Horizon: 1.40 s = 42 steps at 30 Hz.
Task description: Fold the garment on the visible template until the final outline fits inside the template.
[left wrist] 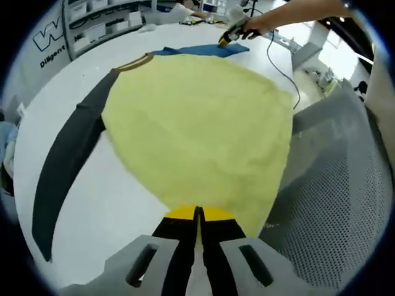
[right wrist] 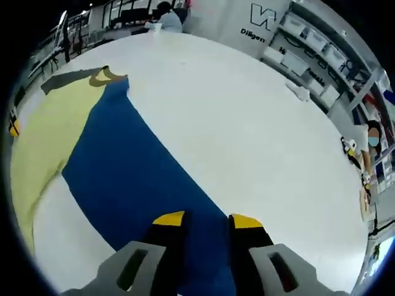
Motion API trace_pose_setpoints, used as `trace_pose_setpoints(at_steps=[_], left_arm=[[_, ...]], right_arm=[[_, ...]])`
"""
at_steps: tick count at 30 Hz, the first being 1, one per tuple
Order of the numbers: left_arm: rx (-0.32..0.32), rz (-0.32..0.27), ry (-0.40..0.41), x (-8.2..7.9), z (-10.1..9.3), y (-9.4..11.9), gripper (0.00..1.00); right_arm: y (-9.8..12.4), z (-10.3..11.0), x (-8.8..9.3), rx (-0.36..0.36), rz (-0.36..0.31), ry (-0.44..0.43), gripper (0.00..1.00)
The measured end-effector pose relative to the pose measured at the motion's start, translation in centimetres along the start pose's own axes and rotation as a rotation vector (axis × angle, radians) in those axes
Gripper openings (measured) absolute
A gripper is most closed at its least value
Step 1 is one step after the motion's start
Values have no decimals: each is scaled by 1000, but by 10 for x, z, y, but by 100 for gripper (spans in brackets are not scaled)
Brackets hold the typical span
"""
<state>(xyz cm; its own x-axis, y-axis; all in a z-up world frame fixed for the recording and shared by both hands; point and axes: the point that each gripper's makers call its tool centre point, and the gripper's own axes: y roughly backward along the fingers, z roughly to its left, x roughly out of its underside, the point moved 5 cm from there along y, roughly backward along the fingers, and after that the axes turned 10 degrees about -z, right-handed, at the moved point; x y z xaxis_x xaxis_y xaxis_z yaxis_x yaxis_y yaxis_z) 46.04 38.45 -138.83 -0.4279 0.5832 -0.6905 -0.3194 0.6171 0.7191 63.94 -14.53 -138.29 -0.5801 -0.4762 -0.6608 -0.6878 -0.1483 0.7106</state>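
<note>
Because the left gripper [left wrist: 199, 217] is clenched on the near hem of the yellow garment [left wrist: 197, 123], with its yellow-tipped jaws pressed together over the cloth edge, any pull from here drags the whole panel rather than one layer. The garment lies spread across the white tabletop [left wrist: 92, 203], its dark sleeve [left wrist: 68, 160] trailing off to one side, and its far edge overlaps the blue template [left wrist: 203, 50]. If the hem is lifted too fast, I judge that the sleeve may trail behind and end up outside the outline.

In the right gripper view, the right gripper [right wrist: 207, 225] hangs released, jaws apart, over the near end of the blue template [right wrist: 136, 179] and holds nothing. Closing there could pinch the template itself and shift it, which would spoil the reference for the fold. Past it, the yellow garment [right wrist: 43, 135] lies along the template's side and covers part of it, with the collar [right wrist: 105, 77] and a dark sleeve [right wrist: 65, 80] at the far end.

The garment's edge in the left gripper view also reaches close to the tabletop's rim beside a grey perforated surface [left wrist: 333, 203]; a careless tug that way might slide cloth off the edge. Farther off, the person's arm [left wrist: 296, 13] stretches over the tabletop, and a cable [left wrist: 278, 61] lies near the template, where a swung fold could snag it.
</note>
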Motion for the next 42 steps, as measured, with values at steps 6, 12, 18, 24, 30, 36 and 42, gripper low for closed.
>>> trace_pose_setpoints(at_steps=[6,12,18,24,30,36,42], left_arm=[[33,10,9,2,-5,-7,0],[49,49,3,14,-11,-9,0],[37,29,33,21,-6,-4,0],[31,6,69,17,0,-1,0],[-186,-118,177,-1,85,22,4],[-366,-108,201,4,173,39,15],[-421,-94,259,8,223,39,18]], right_arm=[[17,74,-19,-214,-147,119,31],[5,105,-6,-289,-102,141,28],[0,72,4,-249,-102,-31,36],[-1,59,1,-193,-35,-53,32],[12,73,-12,-197,-88,-28,29],[20,91,-20,-213,-130,-43,33],[20,104,-22,-234,-158,-54,35]])
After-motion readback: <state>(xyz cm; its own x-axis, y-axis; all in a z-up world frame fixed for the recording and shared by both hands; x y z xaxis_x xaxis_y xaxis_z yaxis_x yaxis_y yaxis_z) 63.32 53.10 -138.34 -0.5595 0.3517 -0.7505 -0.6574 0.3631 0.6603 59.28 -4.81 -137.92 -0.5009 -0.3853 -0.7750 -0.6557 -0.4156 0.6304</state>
